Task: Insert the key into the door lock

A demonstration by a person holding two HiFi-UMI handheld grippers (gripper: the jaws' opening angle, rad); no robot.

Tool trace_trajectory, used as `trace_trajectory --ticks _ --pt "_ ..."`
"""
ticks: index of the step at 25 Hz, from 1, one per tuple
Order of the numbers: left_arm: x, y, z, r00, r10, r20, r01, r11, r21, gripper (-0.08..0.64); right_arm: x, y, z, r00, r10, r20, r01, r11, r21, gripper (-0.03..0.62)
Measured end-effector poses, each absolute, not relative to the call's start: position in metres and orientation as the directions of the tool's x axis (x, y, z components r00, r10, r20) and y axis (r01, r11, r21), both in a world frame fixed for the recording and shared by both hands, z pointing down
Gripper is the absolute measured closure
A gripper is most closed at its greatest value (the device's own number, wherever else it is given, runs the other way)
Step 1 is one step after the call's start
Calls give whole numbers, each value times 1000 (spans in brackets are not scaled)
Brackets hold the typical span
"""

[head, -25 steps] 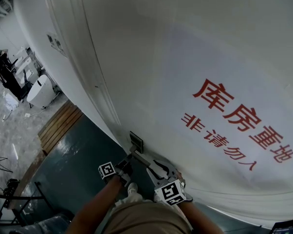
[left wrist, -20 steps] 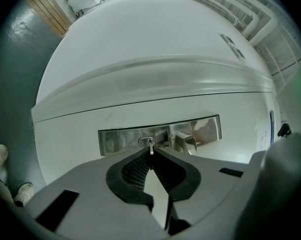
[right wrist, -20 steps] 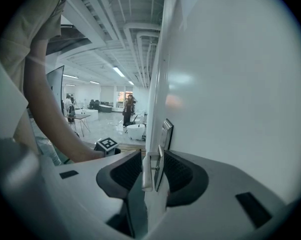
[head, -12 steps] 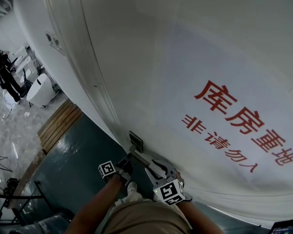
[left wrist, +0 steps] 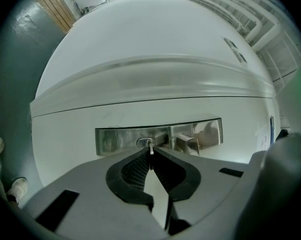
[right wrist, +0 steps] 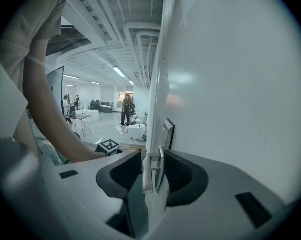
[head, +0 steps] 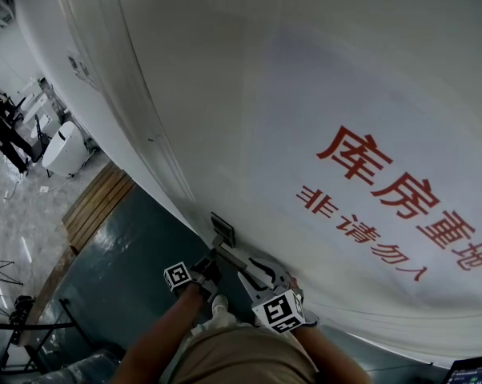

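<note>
Nothing moved: the left gripper [left wrist: 150, 154] stayed closed on the key [left wrist: 149, 147] at the lock [left wrist: 142, 143]. The right gripper [right wrist: 153, 155] gripped the door handle [right wrist: 147, 176]. Insertion looked paused.

Dark glossy floor [head: 129, 250] meets wooden planks [head: 97, 206]; ceiling pipes [right wrist: 135, 29] (strip light [right wrist: 119, 72] lit) overhead.

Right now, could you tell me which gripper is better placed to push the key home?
Left: the left gripper pinches the key, tip at the keyhole; the right gripper clasps the door handle.
</note>
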State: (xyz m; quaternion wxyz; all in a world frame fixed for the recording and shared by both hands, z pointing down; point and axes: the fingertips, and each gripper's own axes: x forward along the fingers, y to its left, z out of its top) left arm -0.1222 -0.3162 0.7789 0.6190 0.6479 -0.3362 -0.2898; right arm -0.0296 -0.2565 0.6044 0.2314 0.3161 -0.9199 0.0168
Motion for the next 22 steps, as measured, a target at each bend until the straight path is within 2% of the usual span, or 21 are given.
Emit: trace_trajectory --ticks 22 --pt "-119 -319 782 615 -786 58 -99 -4 995 529 -31 -258 607 -688 -576 442 -595 796 111 443"
